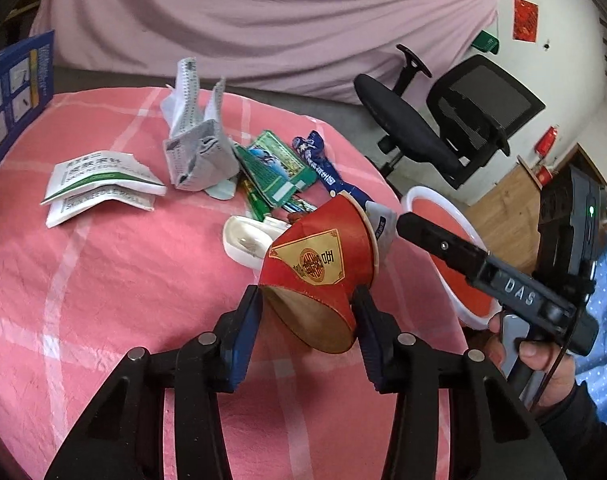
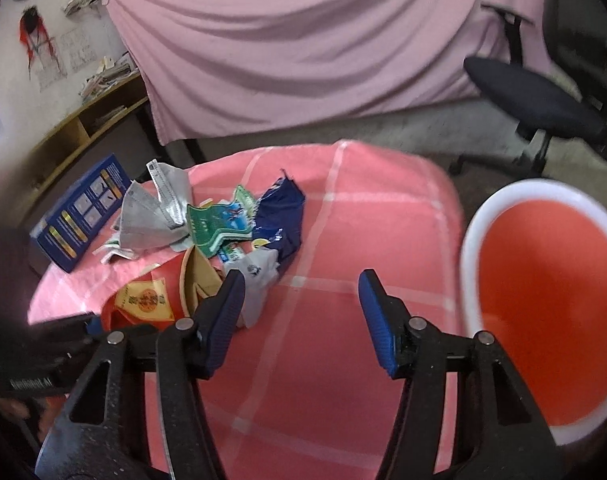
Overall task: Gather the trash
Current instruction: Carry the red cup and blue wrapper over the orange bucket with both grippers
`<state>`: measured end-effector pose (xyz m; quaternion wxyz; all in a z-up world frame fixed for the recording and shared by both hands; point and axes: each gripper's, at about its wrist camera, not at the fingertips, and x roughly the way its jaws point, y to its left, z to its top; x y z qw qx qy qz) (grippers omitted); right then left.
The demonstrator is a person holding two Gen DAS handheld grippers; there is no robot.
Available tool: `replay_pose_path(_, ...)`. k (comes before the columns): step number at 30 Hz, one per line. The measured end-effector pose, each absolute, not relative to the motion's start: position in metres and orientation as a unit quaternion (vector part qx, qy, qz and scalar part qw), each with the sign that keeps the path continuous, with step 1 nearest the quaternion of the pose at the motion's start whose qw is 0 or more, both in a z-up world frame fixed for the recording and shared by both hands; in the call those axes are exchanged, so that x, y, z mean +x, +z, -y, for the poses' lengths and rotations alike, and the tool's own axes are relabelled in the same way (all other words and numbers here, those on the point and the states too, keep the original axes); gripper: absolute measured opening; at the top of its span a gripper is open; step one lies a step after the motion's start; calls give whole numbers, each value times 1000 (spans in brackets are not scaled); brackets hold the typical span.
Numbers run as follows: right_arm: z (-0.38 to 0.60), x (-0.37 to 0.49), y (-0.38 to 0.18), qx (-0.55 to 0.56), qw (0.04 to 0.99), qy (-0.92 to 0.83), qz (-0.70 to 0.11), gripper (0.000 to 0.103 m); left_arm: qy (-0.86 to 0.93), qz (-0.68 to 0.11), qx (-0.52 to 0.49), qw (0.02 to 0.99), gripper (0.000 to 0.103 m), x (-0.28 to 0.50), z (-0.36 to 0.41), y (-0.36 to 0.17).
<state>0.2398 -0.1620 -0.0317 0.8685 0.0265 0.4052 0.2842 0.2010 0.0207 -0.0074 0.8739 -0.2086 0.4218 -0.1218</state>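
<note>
A red paper cup (image 1: 319, 256) with a gold label lies on its side, and my left gripper (image 1: 307, 300) is shut on its base, which is squashed oval between the blue pads. The right wrist view shows the same cup (image 2: 151, 300) at lower left. My right gripper (image 2: 299, 300) stands open over bare pink cloth with nothing between its fingers; its left finger is close to a white wrapper (image 2: 259, 276). Behind the cup lies a heap of trash: a grey foil wrapper (image 1: 199, 152), a green packet (image 1: 275, 168), a blue wrapper (image 1: 319, 160), white sachets (image 1: 99, 184) and a white plastic piece (image 1: 247, 240).
A red bin with a white rim (image 2: 469, 248) stands just past the table's right edge. The table wears a pink checked cloth (image 1: 103, 300). A blue box (image 1: 15, 96) stands at the far left. A black office chair (image 1: 443, 128) is on the floor behind.
</note>
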Motion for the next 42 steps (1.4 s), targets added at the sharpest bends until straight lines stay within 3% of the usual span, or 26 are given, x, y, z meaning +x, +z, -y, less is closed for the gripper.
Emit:
replay_pose_path(19,122,268,-47,41,849,280,-446,77,-19,-342,-273,899,40,142,-69,1)
replay_pose_path(21,125,270,-51,58,850,264,-452,71,-11,-339,-277,899,40,139,-70,3)
replay_pose_path(23,130,268,-48,63,857,249,-446,47,-10,-327,-276,904,40,130,-73,7)
replay_pose_path(24,133,268,-47,64,859,246,-445,41,-9,-322,-272,907,40,127,-73,9)
replay_pose_path(28,145,258,-43,65,858,255,-441,36,-8,-302,-245,921,40,115,-59,22)
replay_pose_path(31,162,242,-28,79,872,263,-404,36,-18,-285,-229,931,40,116,-40,34)
replay_pose_path(42,264,166,68,63,972,174,-145,37,-100,-162,-146,971,40,124,54,93)
